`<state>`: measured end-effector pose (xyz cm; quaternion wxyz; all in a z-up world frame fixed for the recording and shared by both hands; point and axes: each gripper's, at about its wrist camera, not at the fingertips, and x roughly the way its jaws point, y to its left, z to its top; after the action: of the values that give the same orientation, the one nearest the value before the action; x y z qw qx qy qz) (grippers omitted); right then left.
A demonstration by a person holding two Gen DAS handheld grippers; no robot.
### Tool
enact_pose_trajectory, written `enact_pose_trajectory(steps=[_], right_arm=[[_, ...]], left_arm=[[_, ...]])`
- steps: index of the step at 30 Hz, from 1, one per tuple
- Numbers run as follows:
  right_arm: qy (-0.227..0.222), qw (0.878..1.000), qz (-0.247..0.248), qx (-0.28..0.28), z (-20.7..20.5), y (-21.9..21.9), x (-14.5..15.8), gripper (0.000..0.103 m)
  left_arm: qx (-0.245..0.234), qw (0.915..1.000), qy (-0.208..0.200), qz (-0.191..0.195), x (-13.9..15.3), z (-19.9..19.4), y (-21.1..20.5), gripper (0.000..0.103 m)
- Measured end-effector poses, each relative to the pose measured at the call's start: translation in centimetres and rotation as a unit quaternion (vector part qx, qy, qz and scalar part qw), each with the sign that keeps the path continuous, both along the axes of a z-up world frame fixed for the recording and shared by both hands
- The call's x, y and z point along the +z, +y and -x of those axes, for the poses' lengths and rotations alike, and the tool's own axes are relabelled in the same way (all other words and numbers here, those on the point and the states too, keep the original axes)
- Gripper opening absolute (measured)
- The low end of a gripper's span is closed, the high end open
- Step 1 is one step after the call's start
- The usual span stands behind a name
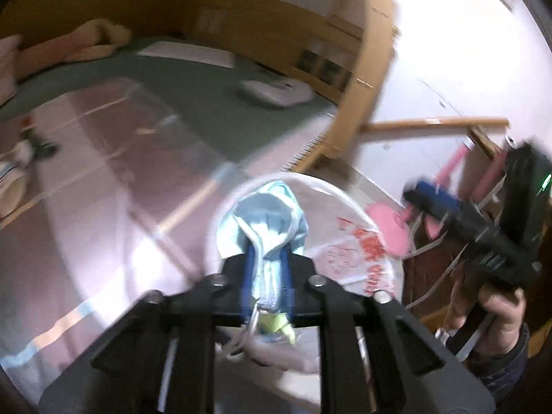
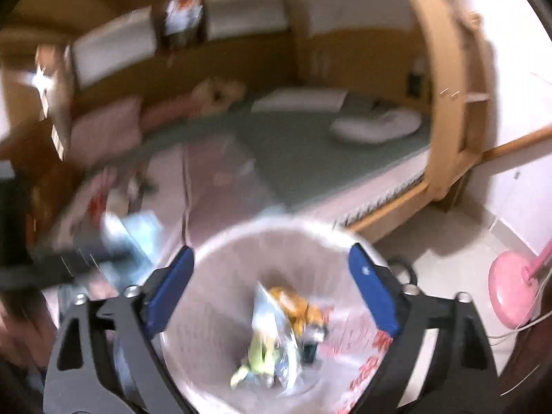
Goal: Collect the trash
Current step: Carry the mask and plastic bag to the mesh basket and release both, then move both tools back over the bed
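Note:
My left gripper is shut on a light blue face mask, held over the trash bin, which is lined with a white bag with red print. My right gripper is open and empty, its blue pads spread above the bin. Wrappers in yellow, orange and clear plastic lie at the bin's bottom. The right gripper also shows in the left wrist view, at the right, held by a hand. The left gripper with the mask shows blurred at the left of the right wrist view.
A bed with a pink striped cover and green sheet lies behind the bin, with a wooden frame. A white pillow lies on it. A pink fan base stands on the floor at the right, with cables.

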<state>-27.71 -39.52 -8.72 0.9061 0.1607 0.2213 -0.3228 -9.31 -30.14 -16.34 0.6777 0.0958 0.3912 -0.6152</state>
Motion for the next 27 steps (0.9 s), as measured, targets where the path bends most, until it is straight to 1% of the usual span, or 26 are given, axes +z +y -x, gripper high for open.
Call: enact_pose_trajectory(steps=[1,2,4,5,6,8,9,11,13,14,15,16,17,18,20,21,22,24,27], right_arm=[[-0.019,1.0,-0.002,0.003,0.1,0.1,0.5,0.092],[-0.027,1.0,-0.002,0.006,0.0,0.1,0.7,0.092],[-0.03,0.999,0.004,0.022,-0.9,0.5,0.9,0.092],[-0.024,0.999,0.007,0.038,-2.0,0.8,0.7,0.092],[-0.018,0.998,0.011,0.056,-3.2,1.4,0.5,0.092],[-0.008,0.996,0.012,0.086,-6.3,3.1,0.1,0.092],[-0.004,0.995,0.01,0.103,-7.5,3.7,-0.1,0.092],[0.007,0.99,0.01,0.142,-10.5,5.3,-0.7,0.092],[0.009,0.986,0.011,0.169,-13.0,6.9,-1.1,0.092],[0.008,0.983,0.009,0.185,-14.5,7.9,-1.3,0.092],[0.007,0.98,0.008,0.2,-16.0,8.9,-1.5,0.092],[0.009,0.977,0.008,0.213,-17.3,9.8,-1.8,0.092],[0.008,0.975,0.009,0.223,-18.3,10.6,-1.8,0.092],[0.007,0.972,0.009,0.234,-19.5,11.4,-2.0,0.092],[0.008,0.968,0.005,0.251,-21.4,12.9,-2.1,0.092],[0.006,0.966,0.006,0.26,-22.3,13.6,-2.0,0.092],[0.003,0.964,0.01,0.265,-23.1,14.4,-1.9,0.092],[-0.002,0.962,0.01,0.272,-24.3,15.4,-1.8,0.092],[-0.006,0.96,0.006,0.28,-26.0,16.4,-1.9,0.092]], left_arm=[[-0.012,0.9999,-0.003,-0.005,-0.3,0.7,-0.7,0.066],[-0.013,0.9998,-0.007,-0.009,-0.5,0.8,-1.1,0.09],[0.006,0.9998,-0.017,-0.007,-0.8,0.2,-0.4,0.091],[0.012,0.9998,-0.014,-0.007,-0.8,-0.6,0.1,0.091],[0.024,0.9996,-0.011,-0.01,-0.8,-1.9,1.0,0.091],[0.06,0.9978,-0.019,-0.02,-0.6,-4.7,3.1,0.091],[0.094,0.9945,-0.035,-0.031,-0.4,-6.9,5.0,0.091],[0.135,0.9884,-0.057,-0.04,0.0,-10.0,7.0,0.092],[0.192,0.9767,-0.084,-0.045,0.9,-13.8,10.7,0.093],[0.226,0.9682,-0.098,-0.045,1.5,-15.8,13.0,0.094],[0.246,0.9624,-0.107,-0.044,1.8,-16.9,14.4,0.094],[0.275,0.953,-0.12,-0.044,2.2,-18.3,16.3,0.096],[0.308,0.9408,-0.136,-0.043,2.4,-19.8,18.5,0.096],[0.334,0.9304,-0.145,-0.044,2.4,-20.9,20.2,0.097],[0.37,0.9164,-0.145,-0.048,2.1,-22.8,22.4,0.097],[0.388,0.9102,-0.134,-0.052,1.7,-23.7,23.7,0.097],[0.4,0.907,-0.119,-0.057,1.4,-24.4,24.3,0.097],[0.408,0.9059,-0.104,-0.05,1.5,-24.9,25.4,0.097],[0.414,0.9018,-0.118,-0.035,2.2,-24.1,26.0,0.097]])
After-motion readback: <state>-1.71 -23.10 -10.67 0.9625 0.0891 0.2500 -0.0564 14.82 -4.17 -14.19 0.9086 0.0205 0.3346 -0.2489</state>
